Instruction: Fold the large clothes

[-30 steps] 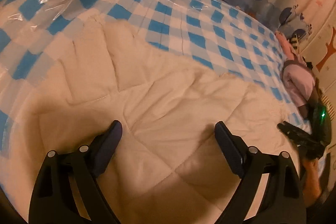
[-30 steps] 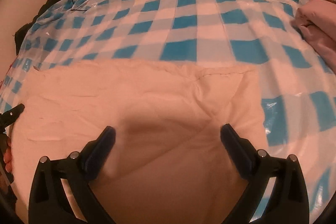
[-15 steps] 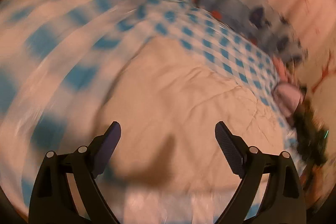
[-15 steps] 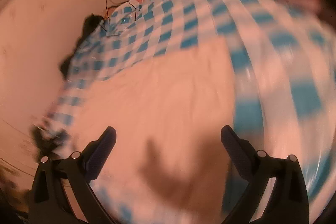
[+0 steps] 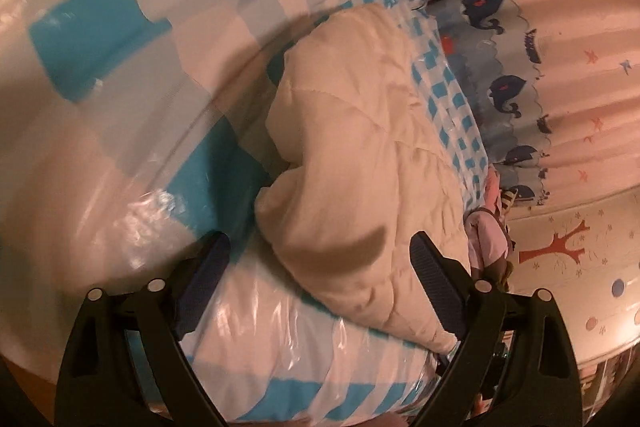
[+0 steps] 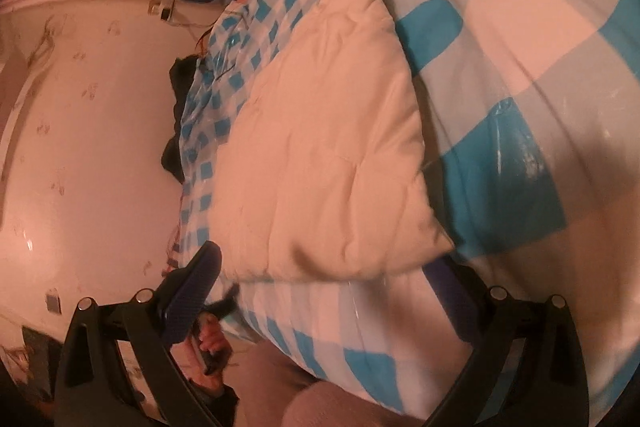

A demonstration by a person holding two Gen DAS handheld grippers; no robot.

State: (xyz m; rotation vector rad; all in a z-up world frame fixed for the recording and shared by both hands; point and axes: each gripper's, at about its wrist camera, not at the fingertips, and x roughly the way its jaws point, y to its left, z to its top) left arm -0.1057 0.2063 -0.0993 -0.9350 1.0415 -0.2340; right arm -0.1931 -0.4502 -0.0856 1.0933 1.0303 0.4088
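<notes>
Garment: cream quilted padded garment (image 5: 360,163) folded into thick bundle, frame centre, on blue-checked plastic-covered counter (image 5: 100,27).
Left gripper (image 5: 320,291): fingers wide apart, empty.
Right gripper (image 6: 328,291): same.
Remaining: probably final tidying.

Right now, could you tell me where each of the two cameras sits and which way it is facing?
Left wrist: sits on the left gripper, rolled sideways, low at the near left end of the cream quilted garment on the checked table cover, facing along it toward the whale-print curtain; both fingers show, open.
Right wrist: sits on the right gripper, at the garment's near right end, facing the pink wall; its open fingers and the other hand show.
Shared: garment, checked cover, curtain.
</notes>
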